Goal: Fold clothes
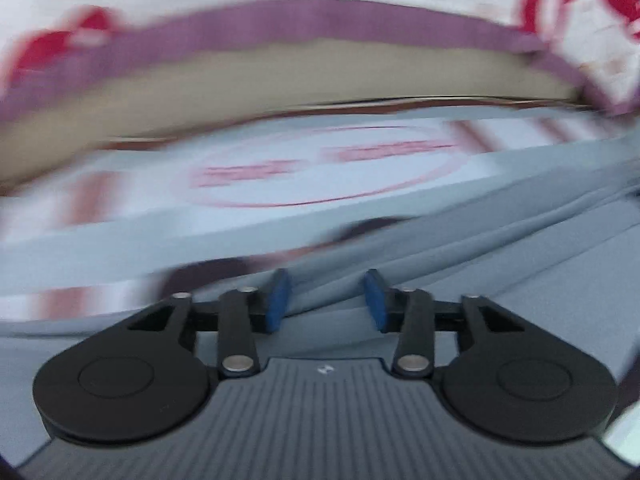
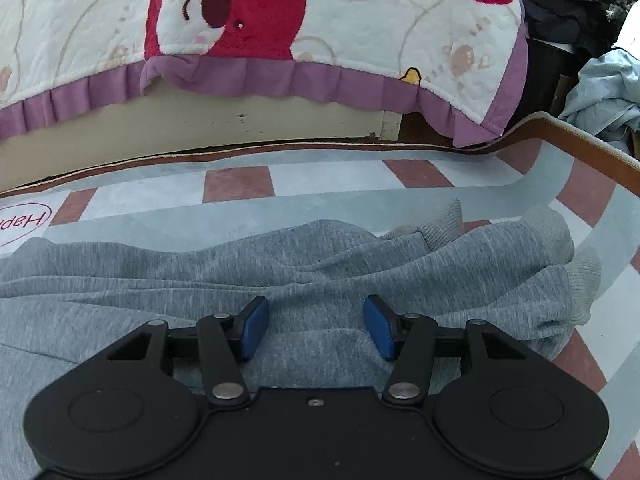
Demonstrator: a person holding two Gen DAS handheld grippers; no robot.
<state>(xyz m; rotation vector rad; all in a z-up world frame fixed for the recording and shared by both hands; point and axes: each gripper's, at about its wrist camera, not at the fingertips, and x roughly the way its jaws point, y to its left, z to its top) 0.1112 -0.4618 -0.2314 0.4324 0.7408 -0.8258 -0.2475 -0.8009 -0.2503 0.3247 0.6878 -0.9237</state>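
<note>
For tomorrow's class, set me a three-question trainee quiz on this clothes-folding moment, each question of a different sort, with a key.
1. True or false: the right gripper has its jaws apart, with no cloth pinched between them.
2. Multiple choice: the grey garment lies on (A) the quilt, (B) the checked mat, (C) a chair.
3. Fill in: the frill along the edge of the bear quilt is coloured ____.

Key
1. True; its blue pads stand apart over the fabric.
2. B; the checked mat shows past the garment, below the bed.
3. Purple.
</note>
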